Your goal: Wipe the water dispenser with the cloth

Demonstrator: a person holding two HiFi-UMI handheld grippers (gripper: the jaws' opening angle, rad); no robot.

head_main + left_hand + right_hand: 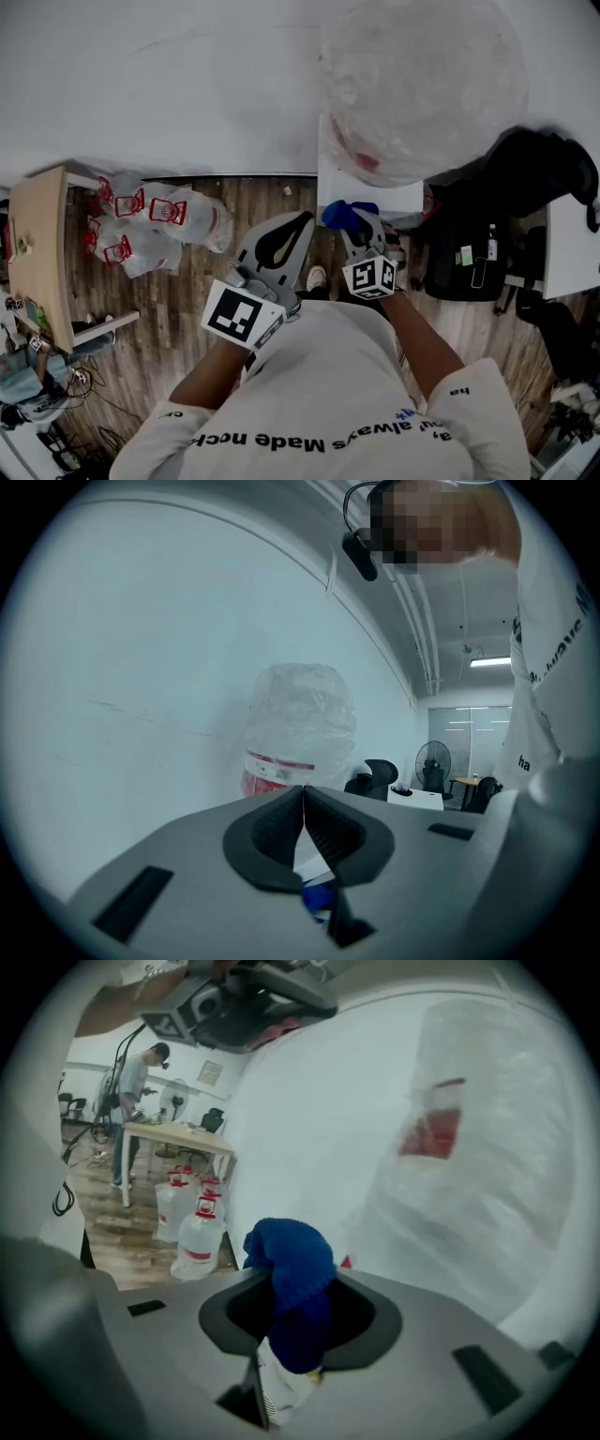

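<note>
Both closed: left gripper (pixel 303 799) empty, right gripper (pixel 300 1290) pinching the cloth (pixel 291 1258), which likely needed pressing flat on the dispenser (pixel 375 195).

White T-shirt (pixel 328 403) (dark lettering); grey left gripper (pixel 302 225), right gripper (pixel 366 221).

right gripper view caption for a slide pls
The right tool shut on the blue cloth, near the plastic-wrapped water bottle

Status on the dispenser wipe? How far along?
Done: the blue knitted cloth is picked up, clamped in the right gripper. In hand: it is held up by the white water dispenser with its plastic-wrapped bottle; contact can't be confirmed. The left gripper is shut, empty. Remaining: the wiping itself; no wiped area shows yet.
</note>
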